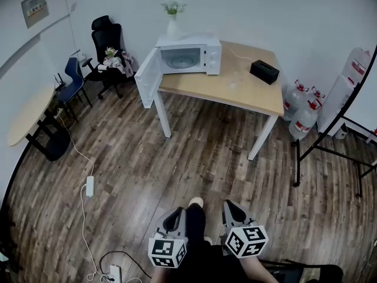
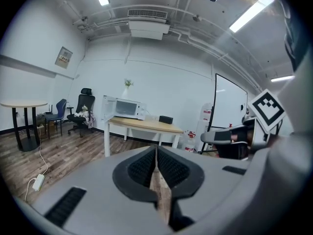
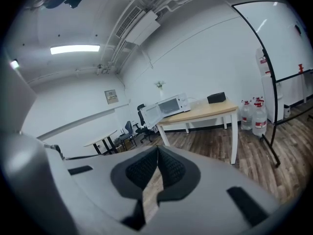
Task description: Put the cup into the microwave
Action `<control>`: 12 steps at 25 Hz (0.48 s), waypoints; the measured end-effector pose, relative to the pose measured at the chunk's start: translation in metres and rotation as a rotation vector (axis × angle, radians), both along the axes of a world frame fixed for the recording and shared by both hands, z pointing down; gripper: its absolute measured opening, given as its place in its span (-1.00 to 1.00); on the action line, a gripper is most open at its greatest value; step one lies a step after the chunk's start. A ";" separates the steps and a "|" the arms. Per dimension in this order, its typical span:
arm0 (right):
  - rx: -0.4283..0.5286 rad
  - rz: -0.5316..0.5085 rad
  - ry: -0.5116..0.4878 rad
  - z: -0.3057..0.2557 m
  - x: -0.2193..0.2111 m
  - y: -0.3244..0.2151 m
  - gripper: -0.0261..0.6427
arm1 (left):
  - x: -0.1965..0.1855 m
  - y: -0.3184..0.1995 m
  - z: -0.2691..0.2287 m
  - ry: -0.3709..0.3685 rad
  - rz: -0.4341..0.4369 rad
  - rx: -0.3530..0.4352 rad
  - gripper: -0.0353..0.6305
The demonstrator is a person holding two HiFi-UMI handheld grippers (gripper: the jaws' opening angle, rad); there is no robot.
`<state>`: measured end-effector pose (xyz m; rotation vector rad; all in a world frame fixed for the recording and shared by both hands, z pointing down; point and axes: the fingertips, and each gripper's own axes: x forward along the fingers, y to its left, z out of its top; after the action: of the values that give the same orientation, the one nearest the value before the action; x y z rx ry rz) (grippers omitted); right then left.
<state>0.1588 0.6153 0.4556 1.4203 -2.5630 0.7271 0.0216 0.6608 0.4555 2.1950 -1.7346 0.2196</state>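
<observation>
The white microwave stands on the far left end of the wooden table, its door swung wide open to the left. A small clear thing, perhaps the cup, shows faintly on the tabletop right of the microwave. My left gripper and right gripper hang side by side low over the floor, far from the table. Both point toward it. In the left gripper view the left gripper is shut and empty. The right gripper is also shut with nothing in it.
A black box lies on the table's right end; a vase of flowers tops the microwave. Water bottles and a black stand are at the right. Chairs, a round table and a cabled power strip are at the left.
</observation>
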 end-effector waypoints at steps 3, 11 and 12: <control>-0.003 0.013 -0.002 0.000 0.003 -0.007 -0.94 | 0.002 -0.009 0.001 -0.001 0.010 0.001 -0.87; -0.007 0.051 -0.003 -0.002 0.008 -0.040 -0.94 | 0.006 -0.051 -0.004 0.001 0.042 0.016 -0.87; -0.009 0.053 -0.002 -0.002 0.008 -0.045 -0.94 | 0.005 -0.057 -0.004 0.004 0.041 0.017 -0.87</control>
<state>0.1669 0.5700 0.4536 1.4913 -2.5289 0.7476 0.0271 0.6036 0.4511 2.2428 -1.6967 0.2110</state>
